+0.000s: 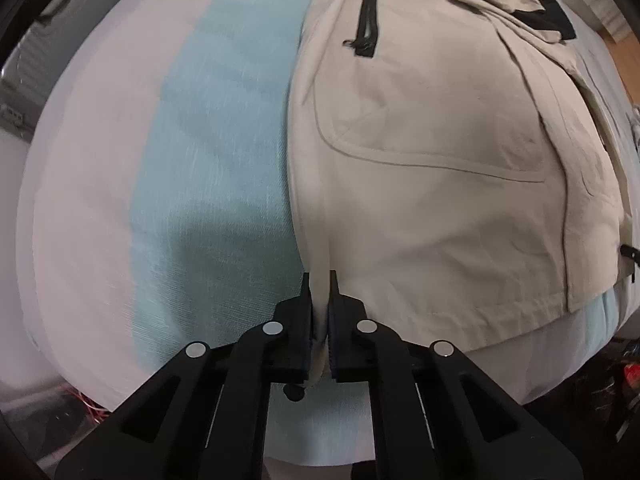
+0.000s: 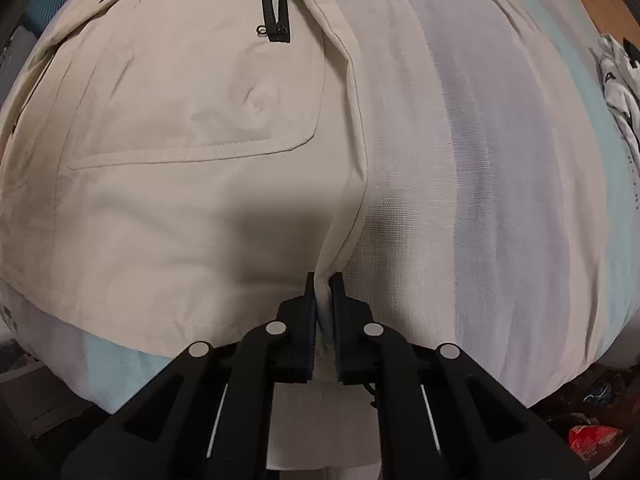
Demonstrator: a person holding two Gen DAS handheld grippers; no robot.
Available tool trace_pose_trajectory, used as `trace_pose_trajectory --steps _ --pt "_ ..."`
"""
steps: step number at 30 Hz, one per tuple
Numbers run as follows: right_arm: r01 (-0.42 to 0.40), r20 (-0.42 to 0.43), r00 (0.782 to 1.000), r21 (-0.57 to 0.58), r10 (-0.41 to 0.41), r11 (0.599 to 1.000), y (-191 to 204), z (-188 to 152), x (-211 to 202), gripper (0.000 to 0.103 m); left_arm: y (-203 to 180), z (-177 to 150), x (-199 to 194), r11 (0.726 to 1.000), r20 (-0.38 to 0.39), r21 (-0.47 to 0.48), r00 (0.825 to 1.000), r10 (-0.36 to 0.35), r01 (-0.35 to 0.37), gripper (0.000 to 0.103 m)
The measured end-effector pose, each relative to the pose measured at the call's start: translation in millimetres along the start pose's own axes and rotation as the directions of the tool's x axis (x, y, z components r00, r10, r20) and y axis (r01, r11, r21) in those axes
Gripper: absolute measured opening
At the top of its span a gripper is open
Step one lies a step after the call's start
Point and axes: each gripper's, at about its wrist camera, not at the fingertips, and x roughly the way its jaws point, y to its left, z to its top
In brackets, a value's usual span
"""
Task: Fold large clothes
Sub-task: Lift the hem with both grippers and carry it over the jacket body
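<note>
Both my grippers pinch the beige jacket (image 1: 432,160) lying on the striped bed (image 1: 208,160); left gripper (image 1: 320,280) jaws grip its left edge, right gripper (image 2: 323,280) jaws its right edge; next, I judge, lift and fold evenly; only the right view shows crumpled white clothing (image 2: 616,84) far right of the jaws.

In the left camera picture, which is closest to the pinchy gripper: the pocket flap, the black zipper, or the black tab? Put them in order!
From the left gripper, which is shut on the jacket's edge:
1. Pocket flap, just above it, mid-jacket.
2. Black zipper, higher up, near the top.
3. Black tab, farthest, in the top right corner.
</note>
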Motion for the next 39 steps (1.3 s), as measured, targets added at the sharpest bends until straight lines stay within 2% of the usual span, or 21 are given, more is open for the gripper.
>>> trace_pose_trajectory --steps 8,13,17,22,25,26,30,39 --pt "-0.038 -0.030 0.999 0.030 0.039 0.999 -2.0 12.0 -27.8 0.005 -4.7 5.2 -32.5 1.000 0.011 0.031 1.000 0.000 0.000 0.003" --pt "-0.029 -0.069 0.997 0.053 0.032 0.998 3.7 23.8 -49.4 0.004 -0.4 4.5 -41.8 1.000 0.015 0.018 1.000 -0.010 0.009 0.003" --pt "0.022 -0.093 0.996 0.046 -0.018 0.999 18.7 33.2 -70.0 0.004 -6.6 5.6 -53.1 1.000 0.019 0.017 1.000 -0.004 0.003 0.003" --pt "0.062 -0.079 0.995 0.016 -0.061 0.998 44.8 41.7 -100.0 0.004 -9.7 9.2 -69.8 1.000 0.014 0.007 1.000 0.009 -0.010 0.003" --pt "0.040 -0.069 0.997 0.015 -0.039 0.999 54.9 45.4 -114.5 0.004 -18.8 17.2 -76.0 1.000 0.001 0.007 1.000 0.016 -0.016 0.003" --pt "0.028 -0.067 0.997 0.020 -0.026 0.999 54.7 37.5 -120.1 0.004 -21.3 18.4 -79.4 1.000 -0.001 0.017 1.000 0.016 -0.016 0.003" --pt "-0.011 -0.044 0.999 0.050 0.013 0.999 54.9 46.5 -146.0 0.004 -28.3 20.7 -95.1 0.999 0.016 0.025 0.999 0.032 -0.033 0.003" --pt "-0.070 -0.015 0.997 0.012 0.071 0.997 46.3 63.1 -167.1 0.004 -41.1 40.6 -122.3 0.999 0.040 0.001 0.998 0.048 -0.048 0.003"
